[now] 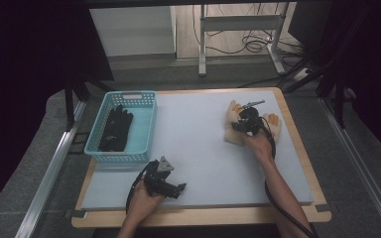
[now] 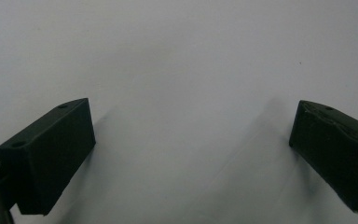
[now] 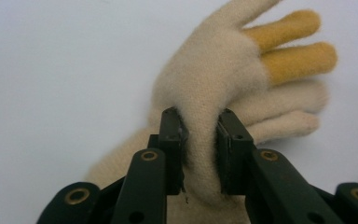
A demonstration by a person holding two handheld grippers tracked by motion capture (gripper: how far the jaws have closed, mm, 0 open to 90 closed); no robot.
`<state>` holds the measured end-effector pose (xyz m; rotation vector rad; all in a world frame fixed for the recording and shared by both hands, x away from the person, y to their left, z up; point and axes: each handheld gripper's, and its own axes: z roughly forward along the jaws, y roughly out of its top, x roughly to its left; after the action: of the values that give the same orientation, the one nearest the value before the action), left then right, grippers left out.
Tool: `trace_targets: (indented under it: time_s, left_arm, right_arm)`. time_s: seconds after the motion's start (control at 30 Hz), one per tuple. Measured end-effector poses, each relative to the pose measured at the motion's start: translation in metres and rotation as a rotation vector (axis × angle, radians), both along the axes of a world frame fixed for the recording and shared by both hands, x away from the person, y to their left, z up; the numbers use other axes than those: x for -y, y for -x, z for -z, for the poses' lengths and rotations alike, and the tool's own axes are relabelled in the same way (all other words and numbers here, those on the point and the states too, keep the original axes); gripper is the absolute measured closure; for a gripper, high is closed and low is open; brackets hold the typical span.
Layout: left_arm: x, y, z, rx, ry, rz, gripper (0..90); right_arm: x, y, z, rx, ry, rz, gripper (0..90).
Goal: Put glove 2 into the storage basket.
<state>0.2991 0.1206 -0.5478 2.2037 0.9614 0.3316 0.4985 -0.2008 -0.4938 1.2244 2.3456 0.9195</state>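
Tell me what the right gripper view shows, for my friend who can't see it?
The right tongs pinch a fold of a fuzzy cream glove between their two black jaws. The glove lies on a pale grey table mat, and two of its fingers have yellow tips. More cream glove fingers stick out underneath; whether they belong to a second glove is hard to tell.

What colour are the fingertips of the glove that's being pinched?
Mustard yellow on a cream glove, clearest in the right gripper view.

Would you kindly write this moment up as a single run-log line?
right gripper: shut on cream glove | left gripper: open, above mat | basket: holds black gloves
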Motion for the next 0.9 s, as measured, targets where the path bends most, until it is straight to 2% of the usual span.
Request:
trace_targets:
  time_s: [0.13, 0.23, 0.37, 0.43, 0.47, 0.5, 0.53, 0.63, 0.7, 0.77, 0.9]
  left_arm:
    - [0.0, 0.0, 0.0, 0.001, 0.001, -0.002, 0.7]
    - [0.0, 0.0, 0.0, 0.001, 0.003, -0.003, 0.7]
    - [0.0, 0.0, 0.0, 0.003, 0.001, -0.003, 0.7]
    - [0.0, 0.0, 0.0, 0.003, 0.001, -0.003, 0.7]
    - [0.0, 0.0, 0.0, 0.001, 0.003, -0.003, 0.8]
    - [0.0, 0.0, 0.0, 0.001, 0.003, -0.004, 0.8]
    - [0.0, 0.0, 0.0, 0.001, 0.003, -0.003, 0.8]
    - [0.0, 0.0, 0.0, 0.002, 0.002, -0.003, 0.8]
    - [0.0, 0.0, 0.0, 0.004, 0.001, -0.003, 0.8]
    - [0.0, 0.0, 0.0, 0.0, 0.004, -0.004, 0.8]
    - [0.0, 0.0, 0.0, 0.0, 0.003, -0.003, 0.8]
  right_arm:
    - [-0.01, 0.033, -0.02, 0.007, -0.06, -0.085, 78.3]
    - [-0.022, 0.066, -0.029, 0.005, -0.08, -0.16, 78.2]
    - [-0.042, 0.109, -0.026, -0.017, -0.095, -0.244, 76.7]
    - [-0.05, 0.123, -0.018, -0.027, -0.1, -0.257, 69.6]
    - [-0.052, 0.127, -0.012, -0.025, -0.097, -0.257, 58.9]
    - [-0.054, 0.13, -0.007, -0.024, -0.091, -0.253, 48.2]
    - [-0.055, 0.131, -0.004, -0.022, -0.079, -0.245, 44.5]
    - [-0.04, 0.129, -0.013, 0.012, -0.112, -0.229, 41.2]
    - [-0.024, 0.123, -0.022, 0.025, -0.124, -0.199, 41.9]
    - [-0.006, 0.114, -0.027, 0.042, -0.085, -0.153, 47.0]
    - [0.044, 0.087, -0.023, 0.025, -0.042, -0.028, 58.8]
